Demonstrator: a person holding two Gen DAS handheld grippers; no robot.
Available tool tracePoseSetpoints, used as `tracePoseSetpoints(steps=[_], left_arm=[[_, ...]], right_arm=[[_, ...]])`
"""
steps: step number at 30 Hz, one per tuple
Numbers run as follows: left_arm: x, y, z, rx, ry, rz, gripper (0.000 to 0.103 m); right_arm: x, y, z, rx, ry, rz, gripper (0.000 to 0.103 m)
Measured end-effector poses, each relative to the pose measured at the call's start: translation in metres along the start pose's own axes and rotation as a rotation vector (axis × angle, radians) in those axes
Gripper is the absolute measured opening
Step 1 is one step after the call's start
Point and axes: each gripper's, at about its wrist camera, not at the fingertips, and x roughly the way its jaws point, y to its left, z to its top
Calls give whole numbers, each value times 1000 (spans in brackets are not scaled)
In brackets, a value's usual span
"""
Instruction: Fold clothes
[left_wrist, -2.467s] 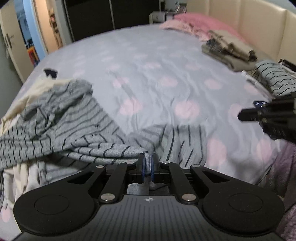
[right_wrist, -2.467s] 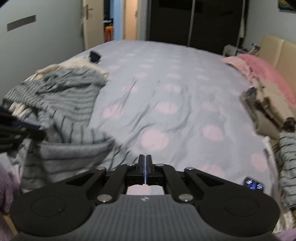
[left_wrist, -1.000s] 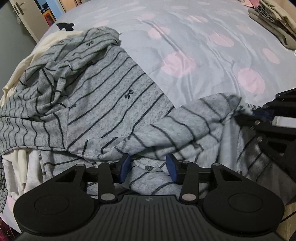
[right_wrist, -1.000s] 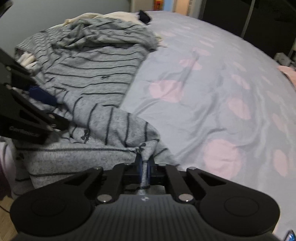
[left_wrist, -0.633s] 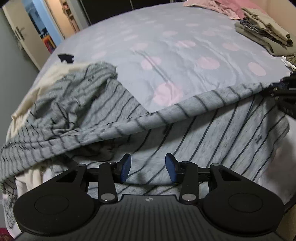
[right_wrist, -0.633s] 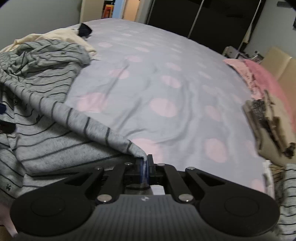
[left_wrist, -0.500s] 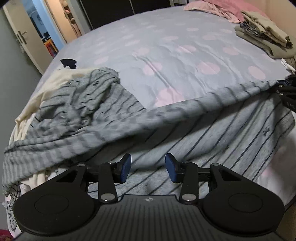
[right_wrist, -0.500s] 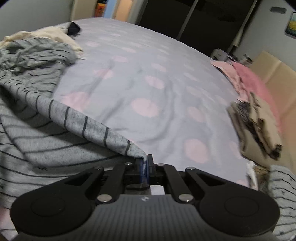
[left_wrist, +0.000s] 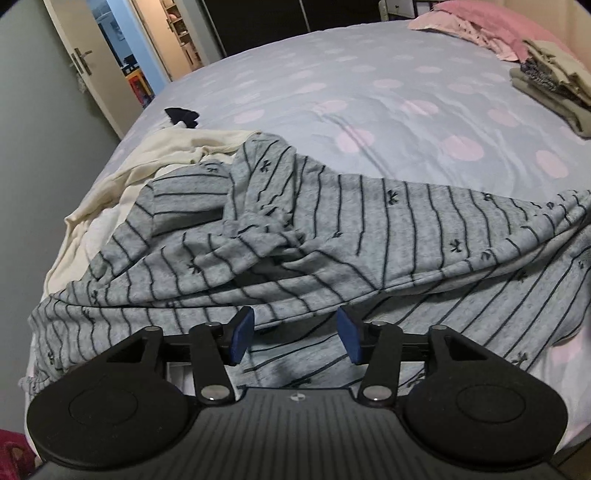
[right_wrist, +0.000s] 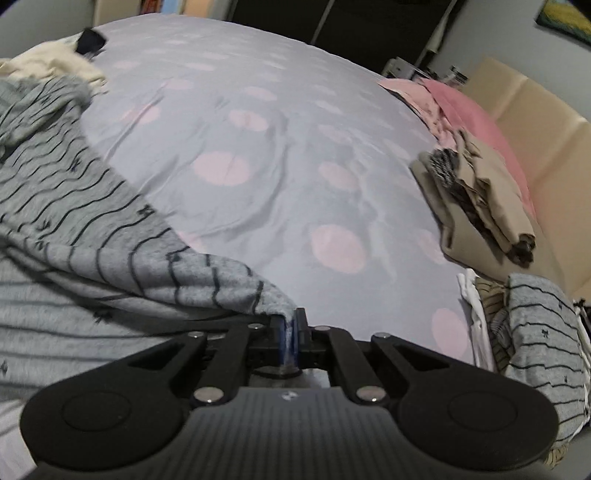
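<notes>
Moved: striped garment (left_wrist: 369, 221) now stretched flatter across bed (left_wrist: 388, 92).
Left tool (left_wrist: 295, 334): spreading, pinching nothing.
Right tool (right_wrist: 290, 334): pinching garment's corner.

- A bedroom in a home.
- Wide bed (left_wrist: 388, 92) under a lilac sheet dotted with pink.
- Padded beige headboard (right_wrist: 535, 122) and pink pillow (right_wrist: 476, 122) at its head.
- Folded clothes (right_wrist: 476, 199) stacked near the pillow, loose laundry (left_wrist: 122, 192) heaped at the foot.
- Dark wardrobe doors (right_wrist: 369, 22) along the wall, open door (left_wrist: 103, 70) onto a lit hallway.
</notes>
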Motion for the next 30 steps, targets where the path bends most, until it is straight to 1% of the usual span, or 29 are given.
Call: tracePoseSetpoints(steps=[2,3,4,5,10,13,16,18,23,30], left_arm=[[1,-1,-2,12,4,-1,53],[2,-3,-3,19,7,-6,54],[2,-5,-4,27,9,-11,55],[3,-7,-4,39,11,-15,55],[9,-22,-7,109,24,-25,57],[15,-28,-9,140,40,-26,58],[23,-32,-9,157,61,-27,58],[29,-34,-8,164,75,-24,58],[39,-34,-7,163,96,-13,58],[43,-23,-9,137,92,-12,58]], right_arm=[[-1,6,-1,-17,-12,11,9],[-3,9,-2,-27,-21,12,16],[-4,12,-3,-38,-31,14,26],[-5,15,-3,-50,-42,16,31],[-12,41,-7,-152,-92,25,43],[-20,63,-16,-242,-115,52,45],[-27,85,-26,-340,-150,97,46],[-31,96,-30,-383,-176,133,46],[-35,111,-26,-416,-237,225,47],[-35,136,-7,-456,-313,300,47]])
